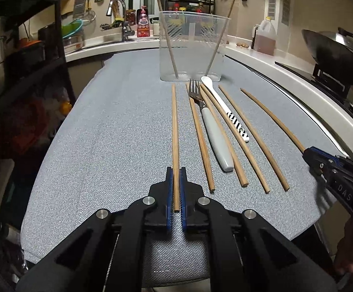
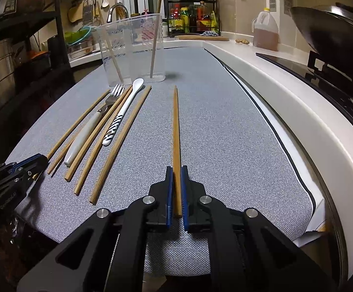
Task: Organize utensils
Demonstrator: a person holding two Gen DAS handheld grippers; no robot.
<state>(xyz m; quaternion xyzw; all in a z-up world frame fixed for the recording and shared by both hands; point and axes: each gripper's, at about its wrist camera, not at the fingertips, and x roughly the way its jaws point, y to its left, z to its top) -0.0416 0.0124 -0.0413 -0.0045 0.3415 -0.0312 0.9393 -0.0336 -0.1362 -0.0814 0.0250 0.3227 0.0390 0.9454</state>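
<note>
Your left gripper [image 1: 176,170] is clamped on the near end of a slim brown wooden chopstick [image 1: 175,126], the leftmost of the row on the grey woven mat [image 1: 118,126]. Your right gripper [image 2: 176,170] is likewise clamped on the near end of another wooden chopstick [image 2: 175,126], lying alone to the right of the rest. Between them lie more loose chopsticks, a metal fork with a pale grey handle [image 1: 215,136] and a white spoon with a black-striped handle [image 1: 227,109]. The clear plastic holder [image 1: 193,46] stands at the far end, two sticks already leaning inside.

These sticks look light, stiff and smooth. Held at one end, each will probably lever and swing, perhaps slipping in the pads. A grip nearer the middle would likely steady them.
</note>
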